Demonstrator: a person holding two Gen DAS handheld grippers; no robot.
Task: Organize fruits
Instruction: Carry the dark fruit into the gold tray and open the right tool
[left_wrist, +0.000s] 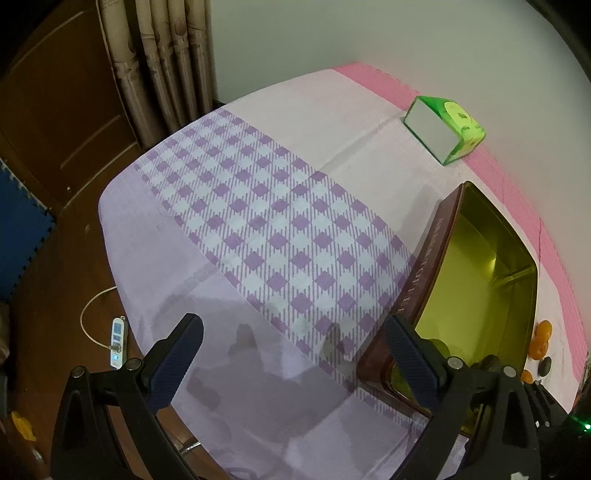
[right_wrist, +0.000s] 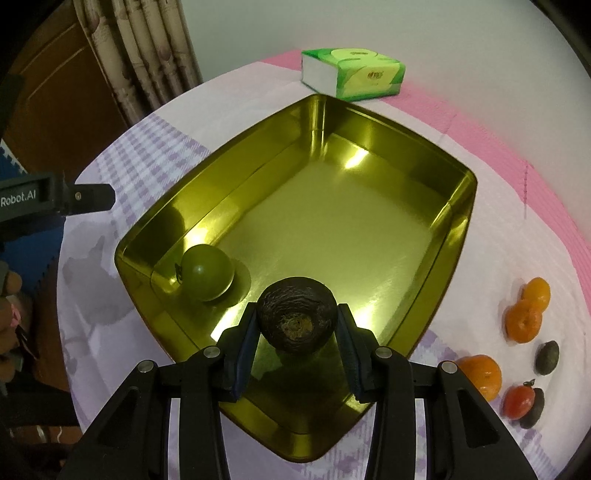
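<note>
My right gripper (right_wrist: 297, 325) is shut on a dark, rough avocado (right_wrist: 296, 317) and holds it above the near part of the gold tin tray (right_wrist: 456, 221). A green tomato (right_wrist: 207, 273) lies inside the tray by its left wall. To the right of the tray, on the cloth, lie oranges (right_wrist: 522, 319), a red tomato (right_wrist: 519, 402) and another dark avocado (right_wrist: 547, 357). My left gripper (left_wrist: 295, 358) stands open over the purple checked cloth with nothing between its fingers, left of the tray (left_wrist: 436, 266). Its body shows at the left edge of the right wrist view.
A green tissue box (right_wrist: 352, 74) sits at the back of the table, beyond the tray. The table's left edge drops to a wooden floor with a power strip (left_wrist: 118, 341) and a cable. Curtains (left_wrist: 159, 62) hang behind.
</note>
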